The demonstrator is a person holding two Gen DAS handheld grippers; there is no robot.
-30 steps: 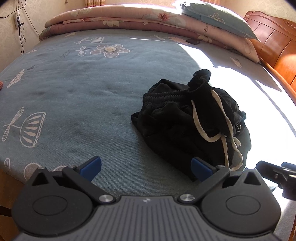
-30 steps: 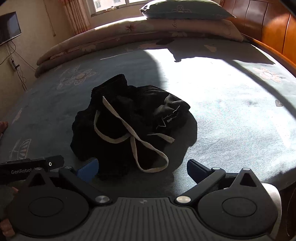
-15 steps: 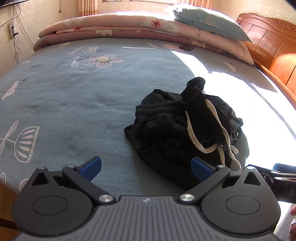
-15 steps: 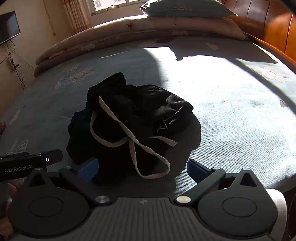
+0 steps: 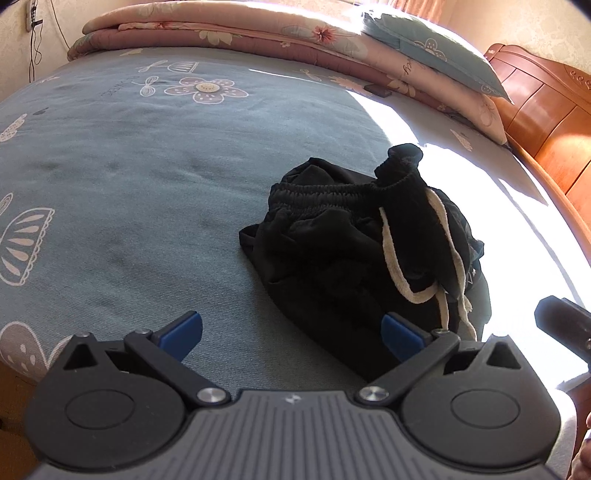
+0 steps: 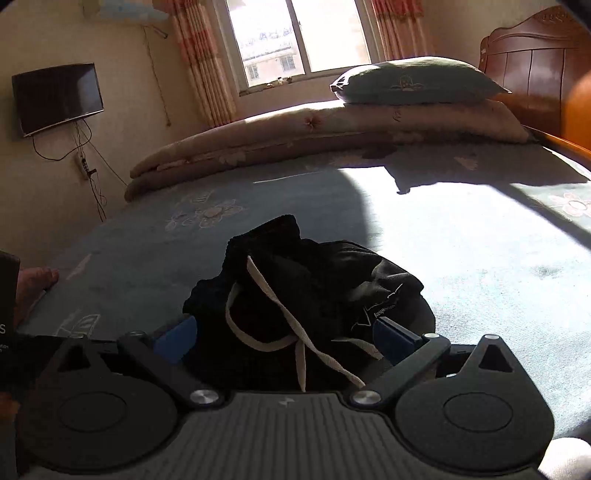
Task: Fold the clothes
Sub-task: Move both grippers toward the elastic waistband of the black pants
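Note:
A crumpled pair of black shorts [image 5: 332,251] with a white drawstring [image 5: 395,258] lies in a heap on the blue bedspread [image 5: 147,166]. My left gripper [image 5: 291,332] is open, low over the bed's near edge, its right blue fingertip at the heap's near-left edge. In the right wrist view the black shorts [image 6: 314,295] fill the space ahead, and my right gripper [image 6: 284,336] is open with the heap's near side and drawstring [image 6: 273,295] between its blue fingers. The right gripper's body shows at the right edge of the left wrist view.
Folded quilts [image 5: 258,33] and a pillow [image 5: 436,55] lie along the bed's far side, by a wooden headboard [image 5: 546,110]. A wall-mounted TV [image 6: 57,98] and a window [image 6: 299,37] are beyond. A person's hand [image 6: 33,280] rests at the bed's left edge.
Both grippers have moved closer to the shorts. The right gripper has dropped lower and tilted up, so the heap now sits between its fingers. The shorts have not moved.

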